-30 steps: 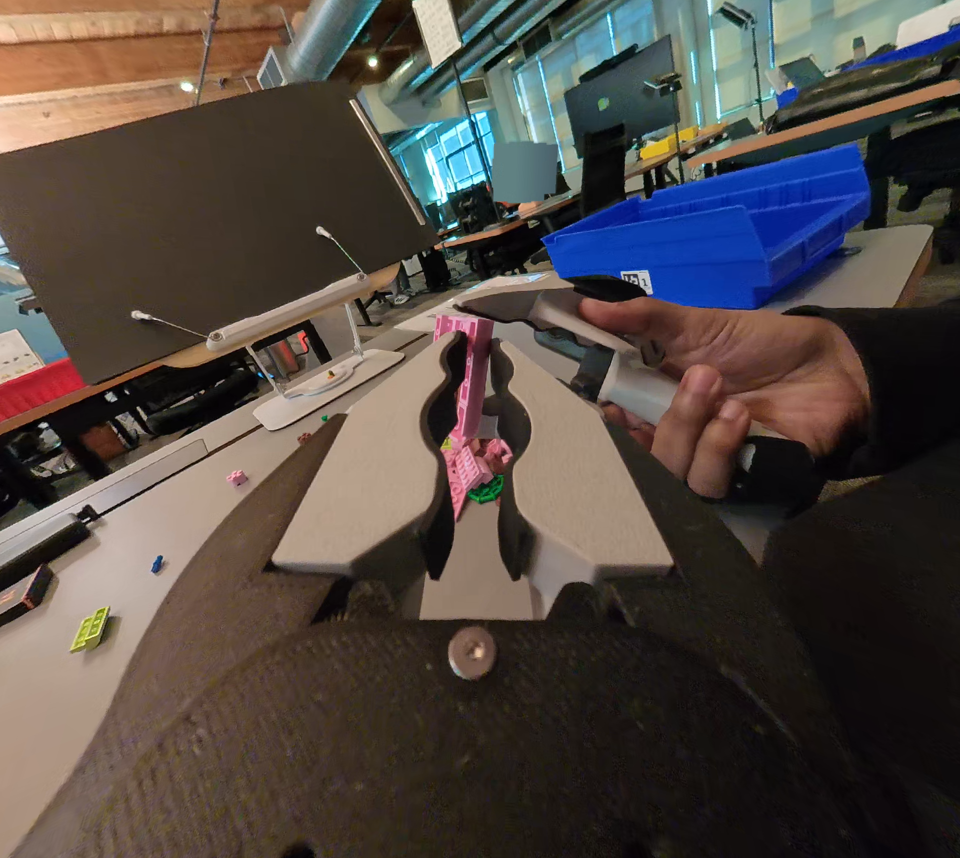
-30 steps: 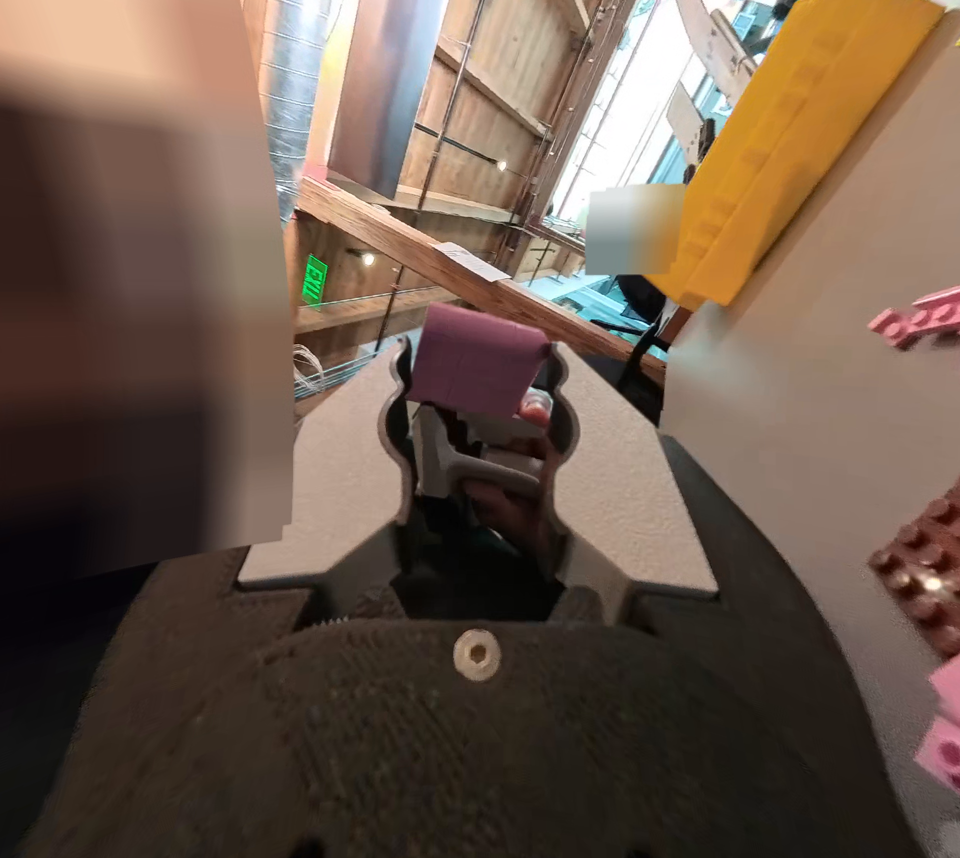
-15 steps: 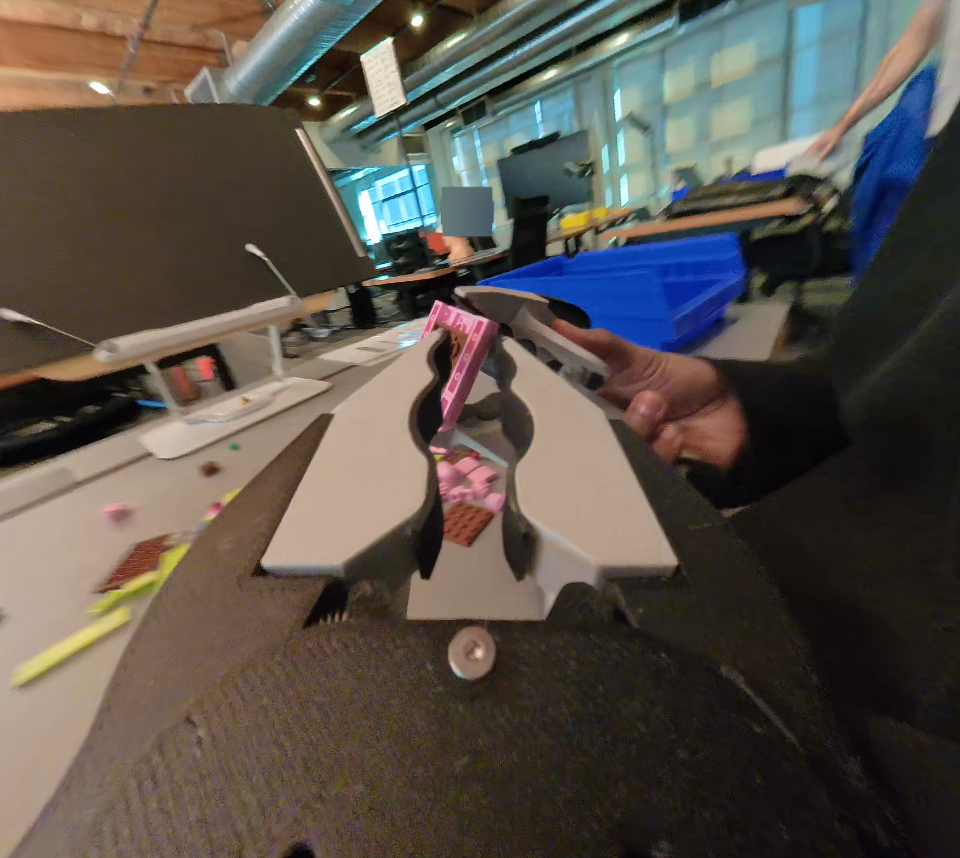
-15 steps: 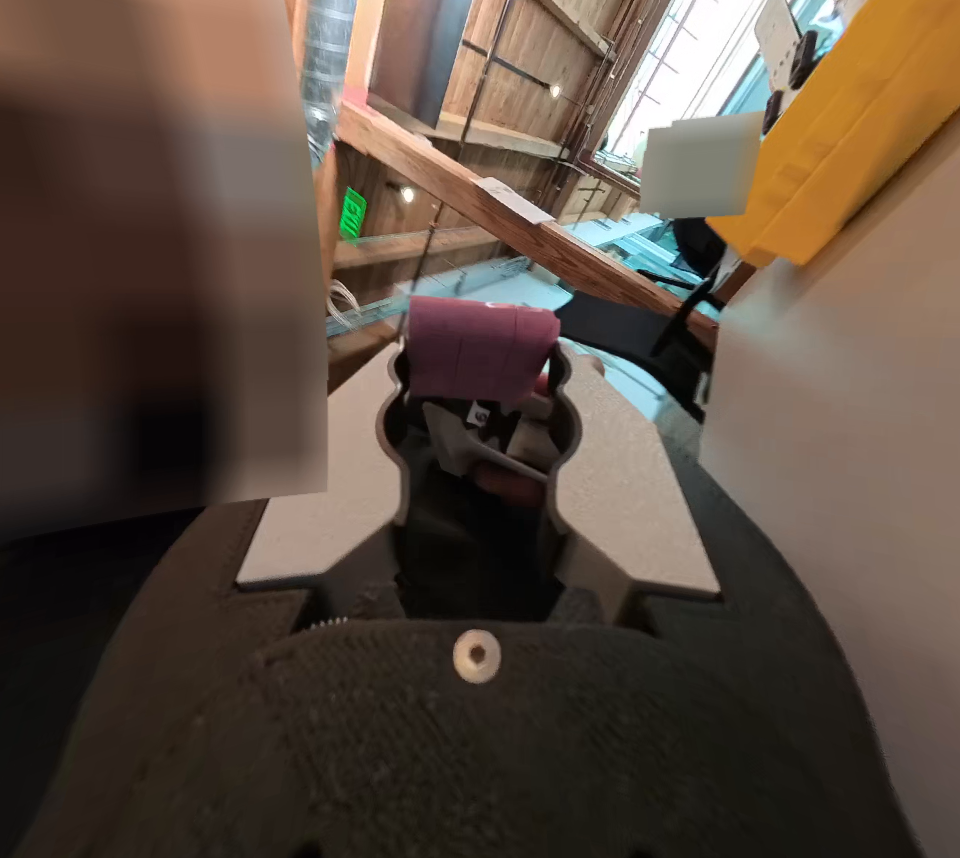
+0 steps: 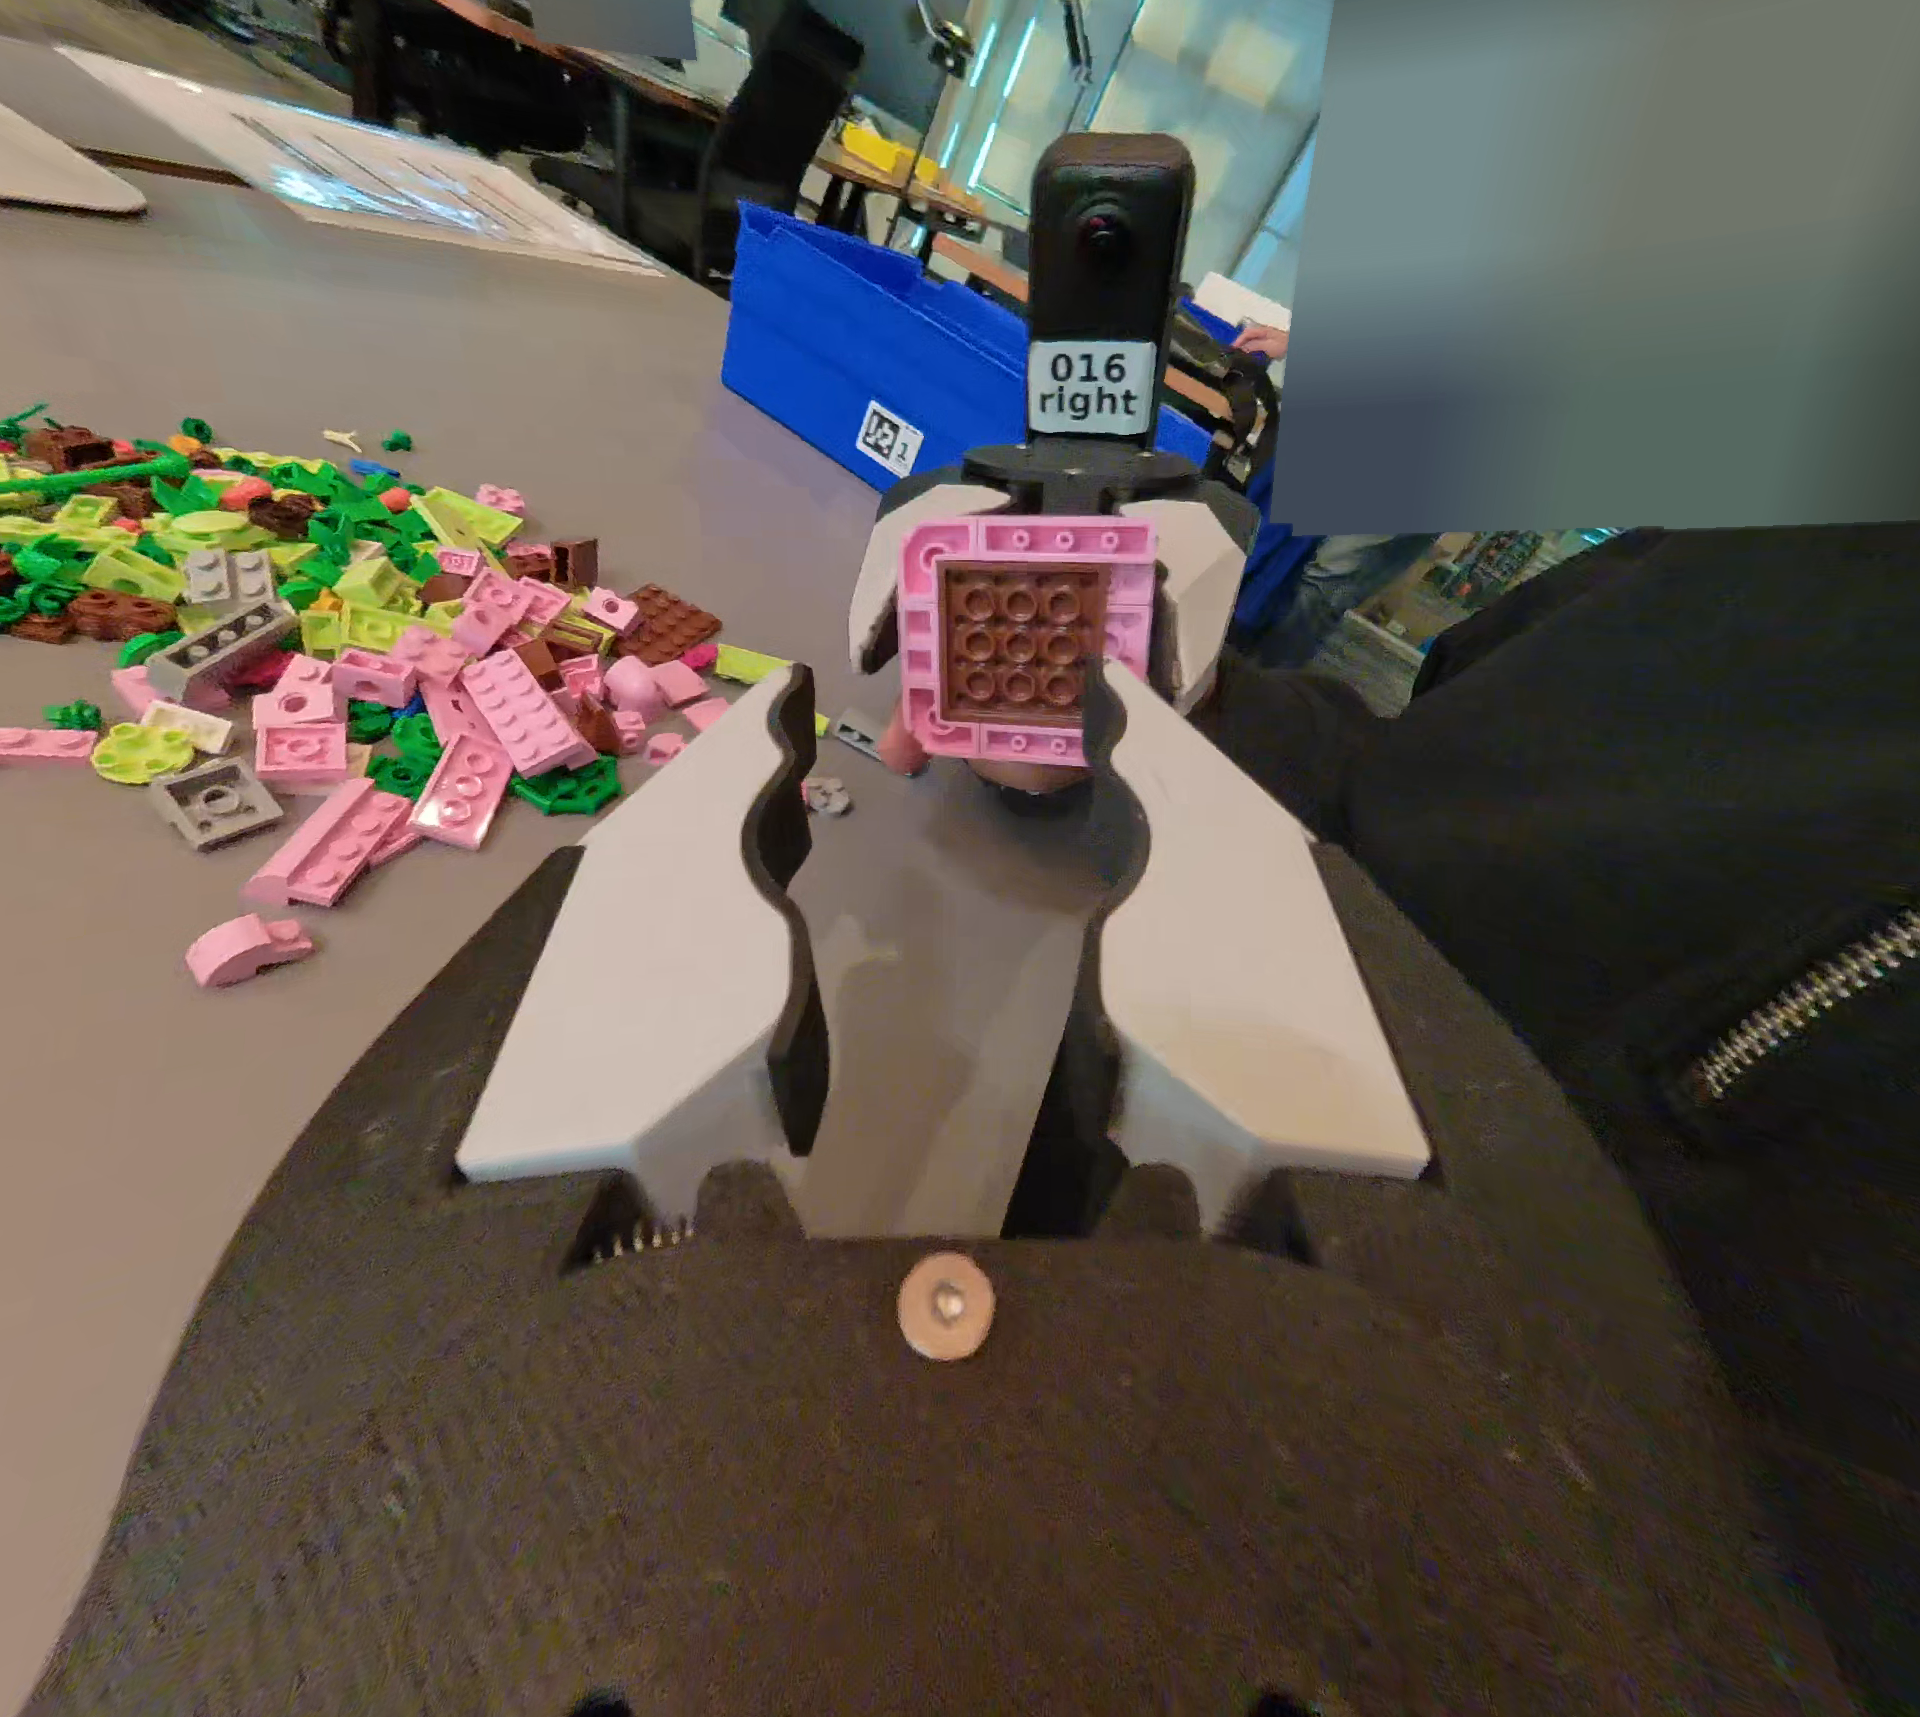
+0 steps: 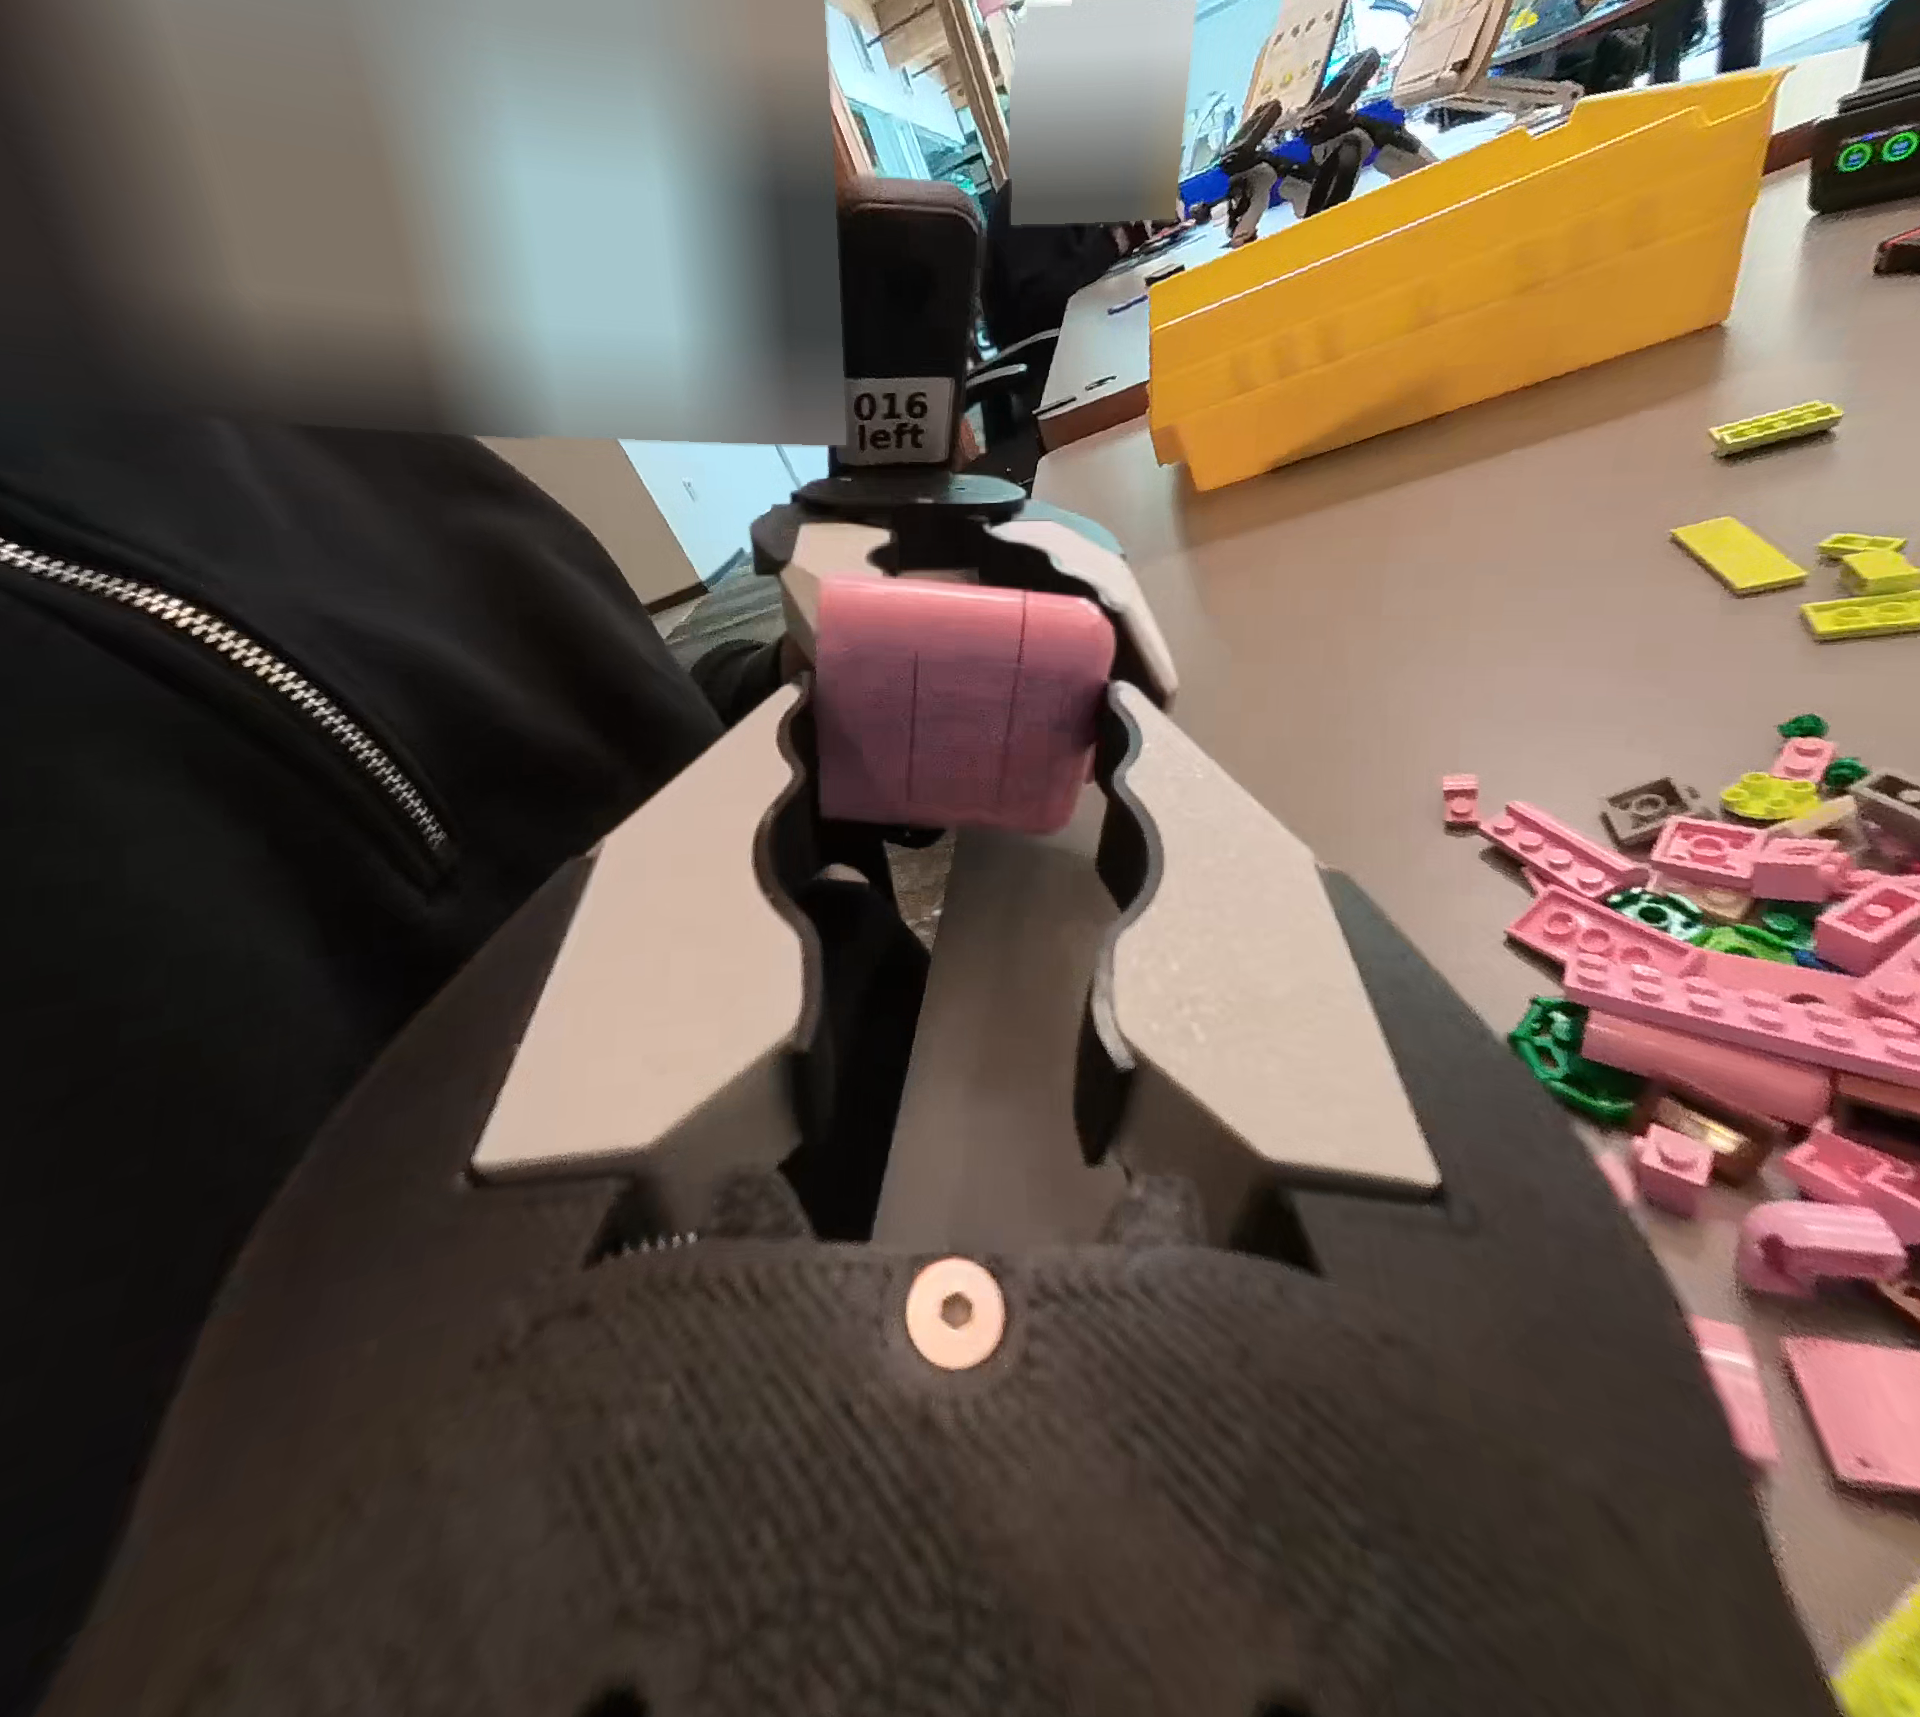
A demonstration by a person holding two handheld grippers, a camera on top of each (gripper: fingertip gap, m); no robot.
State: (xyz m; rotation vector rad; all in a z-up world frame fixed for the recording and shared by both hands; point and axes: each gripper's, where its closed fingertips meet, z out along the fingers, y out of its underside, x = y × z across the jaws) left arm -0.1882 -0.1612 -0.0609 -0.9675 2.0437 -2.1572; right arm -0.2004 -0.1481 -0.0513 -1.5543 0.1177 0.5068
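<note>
Blue bin (image 5: pixel 831 337) and yellow bin (image 6: pixel 1455 296) — contents hidden, perhaps empty.

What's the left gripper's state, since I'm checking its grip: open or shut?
Open. The left gripper shows a wide gap between fingers; the right gripper clamps the pink assembly.

Brick assembly (image 5: pixel 1023 639) sits clamped between right gripper (image 6: pixel 951 737) fingertips, above the table (image 5: pixel 436 337) edge. Left gripper (image 5: pixel 951 711) faces it head-on, jaws apart, one fingertip overlapping its edge; contact unclear. Loose brick pile (image 5: pixel 343 628) on table left of left gripper. One bin (image 5: pixel 831 337) behind the pile, another bin (image 6: pixel 1455 265) across the table.
</note>
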